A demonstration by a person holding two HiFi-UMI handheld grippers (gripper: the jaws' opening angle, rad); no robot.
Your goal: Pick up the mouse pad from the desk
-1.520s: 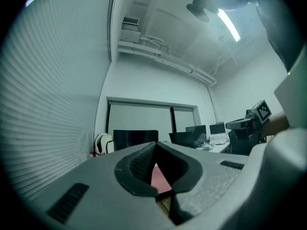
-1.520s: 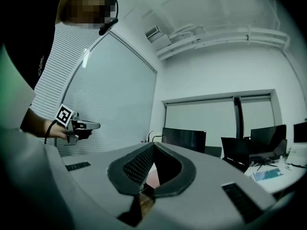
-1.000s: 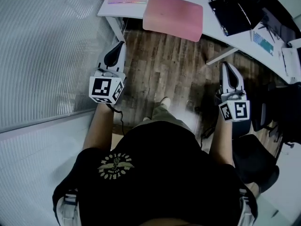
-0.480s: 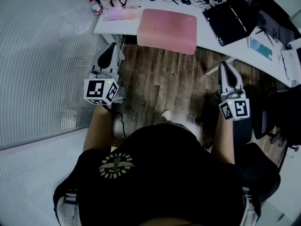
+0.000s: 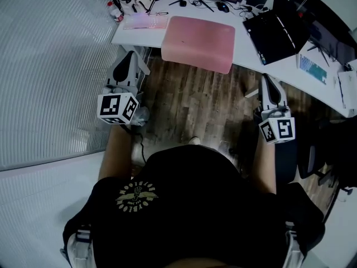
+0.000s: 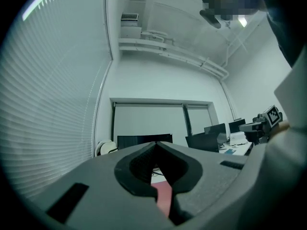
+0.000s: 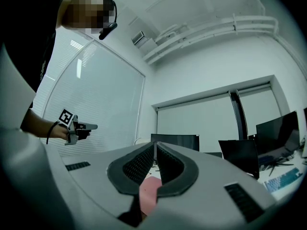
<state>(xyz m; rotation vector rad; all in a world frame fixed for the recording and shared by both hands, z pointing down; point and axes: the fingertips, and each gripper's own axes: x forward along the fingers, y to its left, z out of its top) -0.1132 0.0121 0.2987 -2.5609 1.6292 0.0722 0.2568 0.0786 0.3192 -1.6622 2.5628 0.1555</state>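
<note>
Pink rectangular mouse pad (image 5: pixel 198 35) lies flat on white table (image 5: pixel 241 38), its near edge seemingly overhanging. Left gripper (image 5: pixel 133 54) and right gripper (image 5: pixel 266 78): fingers closed, empty, well apart from pad. Judgement: nothing done yet; reach, opening, grasp and lift remain.

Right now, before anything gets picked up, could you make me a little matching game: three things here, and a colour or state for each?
Things:
1. mouse pad
2. laptop
3. left gripper

Colour or state:
A. jaws shut, nothing held
B. pink
C. black

Pairs: 1-B; 2-C; 3-A
</note>
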